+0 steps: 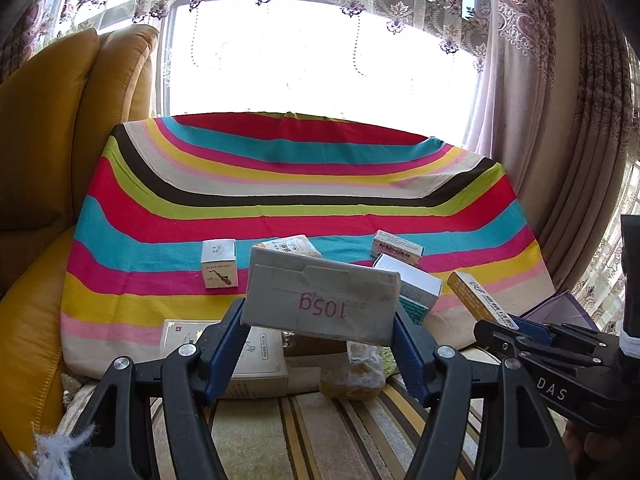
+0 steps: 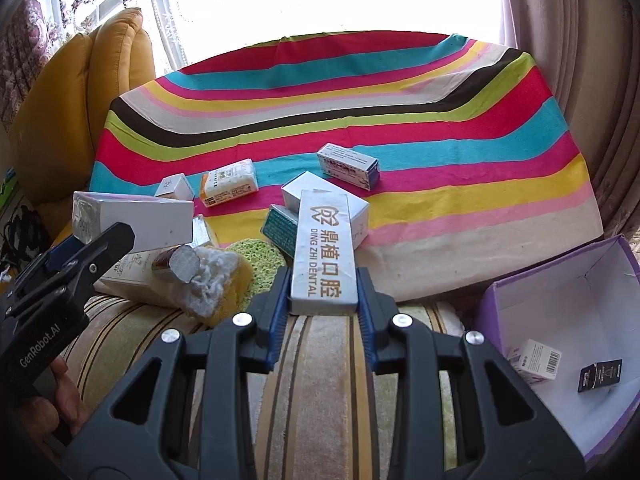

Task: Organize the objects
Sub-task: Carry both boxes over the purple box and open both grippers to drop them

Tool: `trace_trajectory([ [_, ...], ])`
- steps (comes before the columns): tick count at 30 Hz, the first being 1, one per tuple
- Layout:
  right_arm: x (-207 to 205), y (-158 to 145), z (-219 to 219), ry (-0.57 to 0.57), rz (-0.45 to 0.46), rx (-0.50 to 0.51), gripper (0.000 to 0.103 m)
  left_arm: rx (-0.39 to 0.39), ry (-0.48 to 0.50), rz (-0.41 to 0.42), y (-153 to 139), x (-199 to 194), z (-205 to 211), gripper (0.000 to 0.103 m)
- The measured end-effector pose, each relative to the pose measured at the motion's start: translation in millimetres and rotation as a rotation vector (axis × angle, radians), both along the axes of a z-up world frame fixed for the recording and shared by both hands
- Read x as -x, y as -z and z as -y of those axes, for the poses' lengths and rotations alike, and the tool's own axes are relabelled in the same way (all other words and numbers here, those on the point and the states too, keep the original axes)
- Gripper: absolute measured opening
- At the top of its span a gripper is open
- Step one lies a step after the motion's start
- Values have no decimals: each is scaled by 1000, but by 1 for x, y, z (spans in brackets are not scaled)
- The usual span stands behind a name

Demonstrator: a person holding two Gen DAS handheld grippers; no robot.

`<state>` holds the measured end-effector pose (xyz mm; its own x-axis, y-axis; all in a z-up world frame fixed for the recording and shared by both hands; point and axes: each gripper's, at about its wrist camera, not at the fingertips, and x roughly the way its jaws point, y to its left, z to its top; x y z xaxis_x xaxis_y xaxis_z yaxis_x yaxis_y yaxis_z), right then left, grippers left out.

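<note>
Step in hand: transfer of held items, judged from the two loaded grippers and the open storage box.

Left gripper (image 1: pixel 318 320): the fingers are closed on a grey carton (image 1: pixel 322 300) stamped "105g", clamped across its short ends and held above the clutter. In the right wrist view the same carton (image 2: pixel 136 216) appears at 9 o'clock.

Right gripper (image 2: pixel 323 300): the fingers are closed narrow on the near end of a long dental box (image 2: pixel 324 248), which points away toward 12 o'clock. It appears lifted clear of the striped cloth (image 2: pixel 440 160), but contact at its far end cannot be confirmed.

Destination: a purple box (image 2: pixel 560 320) stands open at 4 o'clock in the right wrist view. It already contains a small white packet (image 2: pixel 534 364) and a small black packet (image 2: pixel 599 376); most of its floor is bare.

Remaining items: several small cartons lie on the striped cloth, including a blue-ended carton (image 2: pixel 348 164) at 12 o'clock and an orange-marked pack (image 2: pixel 230 182) at 11 o'clock. A yellow sponge (image 2: pixel 236 288) and a green sponge (image 2: pixel 260 260) lie at the near edge.

Next move, as judged: swing the right gripper toward 4 o'clock, lower the dental box inside the purple walls, then release. The box is long; align it with the longer side to avoid catching the rim.
</note>
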<state>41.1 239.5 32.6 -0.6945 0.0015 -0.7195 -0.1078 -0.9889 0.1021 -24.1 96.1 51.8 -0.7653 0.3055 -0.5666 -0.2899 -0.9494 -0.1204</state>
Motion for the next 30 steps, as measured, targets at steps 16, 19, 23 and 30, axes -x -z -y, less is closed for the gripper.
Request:
trace_trajectory([
  [16, -66, 3, -83, 189, 52, -72, 36, 1, 280, 70, 5, -37, -78, 68],
  [19, -75, 5, -95, 214, 65, -94, 36, -4, 326, 94, 7, -39, -93, 68],
  [23, -86, 8, -114, 257, 79, -97, 36, -3, 380, 126, 11, -41, -116, 68],
  [30, -106, 14, -150, 336, 99, -102, 36, 23, 469, 155, 16, -45, -158, 68],
])
